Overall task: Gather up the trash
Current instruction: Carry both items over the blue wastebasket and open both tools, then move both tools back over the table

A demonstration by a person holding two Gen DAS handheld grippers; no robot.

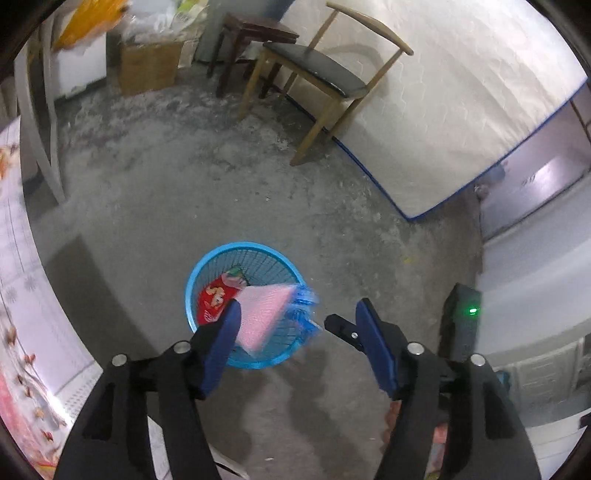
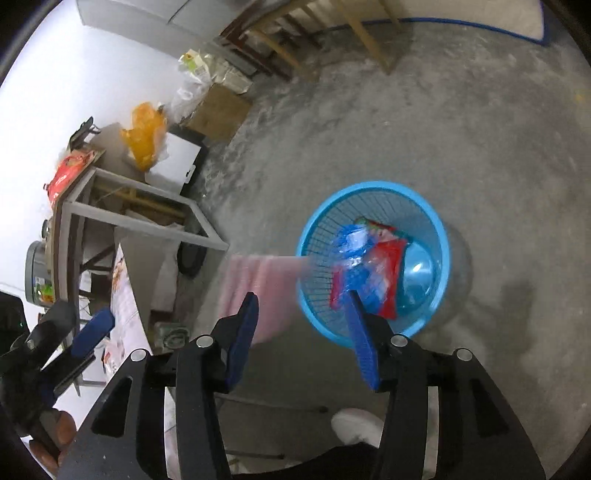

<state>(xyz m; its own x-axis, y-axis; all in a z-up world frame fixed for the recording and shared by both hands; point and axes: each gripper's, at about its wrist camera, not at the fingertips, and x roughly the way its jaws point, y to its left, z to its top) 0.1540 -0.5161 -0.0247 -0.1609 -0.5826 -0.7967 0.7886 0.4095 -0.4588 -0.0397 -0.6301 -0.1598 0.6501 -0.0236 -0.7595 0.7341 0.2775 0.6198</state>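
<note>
Black plastic frames with blue pads fill the near edge of both wrist views. Our left gripper (image 1: pixel 297 321) stands with its jaws apart and nothing pressed between them; a pink packet (image 1: pixel 264 317), blurred, hangs just past the left pad over the basket's near rim. Our right gripper (image 2: pixel 303 314) is likewise spread, its pads gripping nothing; a blue crinkled wrapper (image 2: pixel 356 254), also smeared by motion, sits just beyond its right pad, inside the basket's mouth.

Below both tools stands the blue plastic basket (image 1: pixel 192 291), round, with slatted lattice walls and a smooth rim, on a grey mottled concrete floor (image 1: pixel 221 192). Inside it we see a red printed packet (image 1: pixel 214 299) lying against the wall, with a bit of green and white wrapping beside it. In the right wrist view a glossy blue dome shows at the bottom of the basket.

To the left, a table with a patterned cloth (image 1: pixel 14 280) comes close to the basket. Further off stands a wooden chair (image 1: pixel 325 74) with a dark seat, a dark stool (image 1: pixel 251 33) beside it, and a white quilted mattress (image 1: pixel 461 110) with blue edging leaning on the right. A cardboard box (image 1: pixel 147 66) and an orange plastic bag (image 2: pixel 146 136) sit at the far left wall.
</note>
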